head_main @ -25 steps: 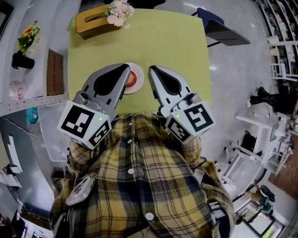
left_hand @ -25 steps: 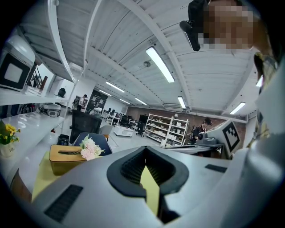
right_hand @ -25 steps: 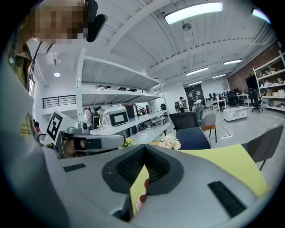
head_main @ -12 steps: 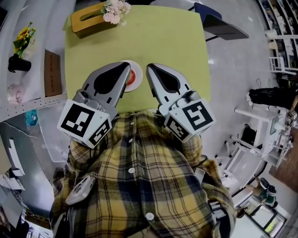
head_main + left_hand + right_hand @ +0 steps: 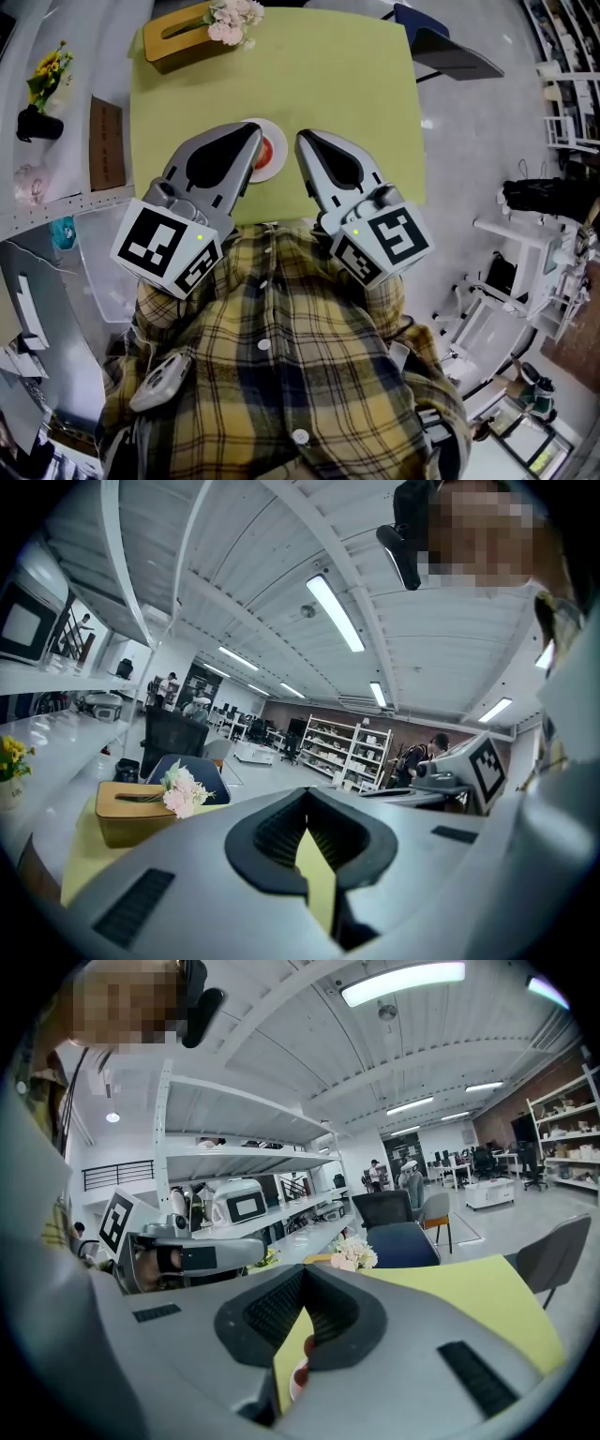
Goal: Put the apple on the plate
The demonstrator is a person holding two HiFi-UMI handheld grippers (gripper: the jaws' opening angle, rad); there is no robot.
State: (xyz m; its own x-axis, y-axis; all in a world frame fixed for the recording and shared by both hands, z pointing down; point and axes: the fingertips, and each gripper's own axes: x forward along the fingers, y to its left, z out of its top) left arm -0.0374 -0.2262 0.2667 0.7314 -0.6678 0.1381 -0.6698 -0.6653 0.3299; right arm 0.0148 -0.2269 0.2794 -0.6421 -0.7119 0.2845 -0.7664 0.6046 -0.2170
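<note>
A red apple rests on a small white plate near the front edge of the yellow-green table. My left gripper hovers just left of the plate and hides part of it, jaws shut and empty. Right of the plate my right gripper is also shut with nothing in it. In the right gripper view the apple and the plate show through the gap behind the closed tips of that gripper. The left gripper view shows its gripper closed, with only table beyond.
A wooden tissue box with pink flowers stands at the table's far left corner. A dark chair is beyond the far right corner. A white side shelf on the left carries a black vase and a brown board.
</note>
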